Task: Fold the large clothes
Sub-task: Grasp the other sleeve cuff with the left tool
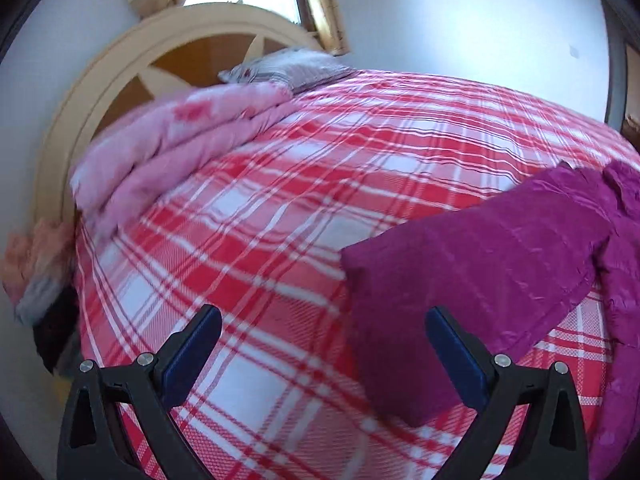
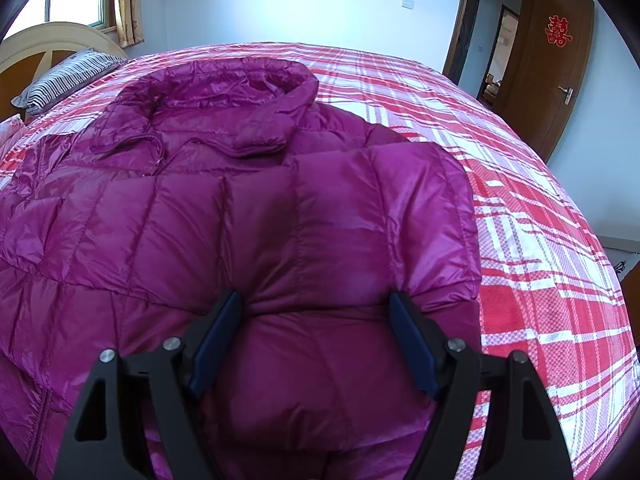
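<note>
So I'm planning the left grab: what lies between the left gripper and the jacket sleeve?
Only bare plaid bedspread; the left wrist view shows the left gripper open, with the magenta sleeve reaching its right finger.

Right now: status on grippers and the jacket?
Left gripper open, over sleeve. Right gripper open, astride folded jacket. Nothing blocking on bedspread.

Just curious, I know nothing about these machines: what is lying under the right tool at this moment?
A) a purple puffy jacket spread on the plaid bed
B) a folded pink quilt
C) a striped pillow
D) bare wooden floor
A: in the right wrist view the right tool is open over the purple jacket, which is spread on the red plaid bed; the striped pillow lies far off by the headboard.
</note>
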The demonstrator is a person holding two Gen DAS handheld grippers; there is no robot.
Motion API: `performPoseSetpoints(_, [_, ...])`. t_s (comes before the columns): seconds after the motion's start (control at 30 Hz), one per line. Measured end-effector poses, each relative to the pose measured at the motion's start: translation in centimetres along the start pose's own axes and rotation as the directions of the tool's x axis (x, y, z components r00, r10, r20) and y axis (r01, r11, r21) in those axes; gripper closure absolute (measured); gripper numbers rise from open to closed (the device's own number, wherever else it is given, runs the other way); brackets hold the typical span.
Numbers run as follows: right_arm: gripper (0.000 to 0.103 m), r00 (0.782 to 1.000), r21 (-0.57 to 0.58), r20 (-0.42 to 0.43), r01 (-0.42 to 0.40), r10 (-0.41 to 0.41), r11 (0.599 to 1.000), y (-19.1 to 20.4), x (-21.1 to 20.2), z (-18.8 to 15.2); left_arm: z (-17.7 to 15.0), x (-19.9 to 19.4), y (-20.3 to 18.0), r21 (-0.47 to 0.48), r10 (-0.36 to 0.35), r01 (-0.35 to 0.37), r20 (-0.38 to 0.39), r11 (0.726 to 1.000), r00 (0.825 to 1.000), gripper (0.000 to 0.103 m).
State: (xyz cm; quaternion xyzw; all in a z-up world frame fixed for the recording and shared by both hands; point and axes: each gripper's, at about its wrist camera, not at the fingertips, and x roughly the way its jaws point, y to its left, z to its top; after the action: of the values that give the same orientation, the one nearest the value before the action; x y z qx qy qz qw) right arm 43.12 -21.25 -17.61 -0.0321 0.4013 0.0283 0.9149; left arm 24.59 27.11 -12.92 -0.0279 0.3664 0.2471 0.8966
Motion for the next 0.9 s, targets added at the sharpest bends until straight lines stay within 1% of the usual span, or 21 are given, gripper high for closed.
performPoseSetpoints(0.07, [0.024,1.0,-0.001,0.001,0.002,-0.002,1.0,0.0,0.0,0.0,-0.2,0.2,0.5,-0.043,-0.034,0.034,0.001,0.998,0.999,0.001])
performPoseSetpoints(0.13, [0.024,1.0,-0.002,0.003,0.006,-0.006,1.0,0.1,-0.1,-0.1,-0.2,0.5,0.2,-0.086,-0.091,0.091,-0.002,0.992,0.996,0.001])
performPoseSetpoints(0.23, [0.024,1.0,-0.006,0.005,0.014,-0.014,1.0,0.2,-0.1,-0.1,0.3,1.2,-1.1,-0.098,-0.125,0.124,-0.005,0.987,0.992,0.002])
performPoseSetpoints(0.3, [0.024,1.0,-0.006,0.007,0.014,-0.014,1.0,0.2,-0.1,-0.1,0.6,1.9,-2.2,-0.087,-0.124,0.124,-0.005,0.989,0.992,0.01])
performPoseSetpoints(0.33, [0.024,1.0,-0.005,0.007,0.014,-0.014,1.0,0.2,-0.1,-0.2,0.7,2.2,-2.6,-0.082,-0.121,0.12,-0.012,0.989,0.993,0.024])
performPoseSetpoints(0.37, [0.024,1.0,-0.005,0.007,0.014,-0.014,1.0,0.2,-0.1,-0.2,0.8,2.8,-2.9,-0.082,-0.131,0.129,-0.026,0.988,0.991,0.035])
performPoseSetpoints(0.4, [0.024,1.0,-0.006,0.007,0.015,-0.015,1.0,0.2,-0.1,-0.2,0.7,3.1,-3.1,-0.083,-0.144,0.14,-0.041,0.987,0.989,0.038])
performPoseSetpoints(0.43, [0.024,1.0,-0.007,0.007,0.016,-0.016,1.0,0.3,-0.1,-0.2,0.6,3.7,-3.4,-0.082,-0.157,0.152,-0.064,0.985,0.986,0.038])
performPoseSetpoints(0.47, [0.024,1.0,-0.007,0.008,0.016,-0.015,1.0,0.2,-0.1,-0.2,0.4,4.8,-3.9,-0.067,-0.161,0.155,-0.113,0.986,0.98,0.038])
performPoseSetpoints(0.5, [0.024,1.0,-0.006,0.007,0.013,-0.013,1.0,0.2,-0.1,-0.2,0.2,5.3,-4.1,-0.052,-0.139,0.133,-0.134,0.99,0.981,0.038])
performPoseSetpoints(0.53, [0.024,1.0,-0.006,0.007,0.013,-0.013,1.0,0.2,-0.1,-0.1,0.0,5.3,-4.1,-0.053,-0.117,0.112,-0.12,0.992,0.986,0.037])
performPoseSetpoints(0.6, [0.024,1.0,-0.005,0.008,0.012,-0.012,1.0,0.2,-0.1,-0.2,0.0,5.0,-4.3,-0.043,-0.122,0.118,-0.113,0.992,0.986,0.041])
performPoseSetpoints(0.63, [0.024,1.0,-0.004,0.009,0.011,-0.011,1.0,0.2,-0.2,-0.2,0.0,4.9,-4.3,-0.03,-0.127,0.124,-0.106,0.992,0.986,0.061])
performPoseSetpoints(0.67, [0.024,1.0,-0.004,0.009,0.011,-0.011,1.0,0.1,-0.2,-0.2,0.2,4.5,-4.2,-0.021,-0.139,0.137,-0.091,0.99,0.986,0.071])
performPoseSetpoints(0.7, [0.024,1.0,-0.004,0.01,0.011,-0.011,1.0,0.1,-0.3,-0.2,0.4,4.1,-3.9,-0.022,-0.151,0.15,-0.081,0.988,0.985,0.072])
performPoseSetpoints(0.77, [0.024,1.0,-0.003,0.011,0.01,-0.01,1.0,0.1,-0.3,-0.2,0.9,3.1,-3.6,-0.022,-0.153,0.152,-0.047,0.988,0.987,0.077])
performPoseSetpoints(0.9, [0.024,1.0,0.0,0.013,0.009,-0.009,1.0,0.0,-0.4,-0.2,2.8,0.7,-3.4,-0.004,-0.158,0.158,0.031,0.987,0.987,0.078])
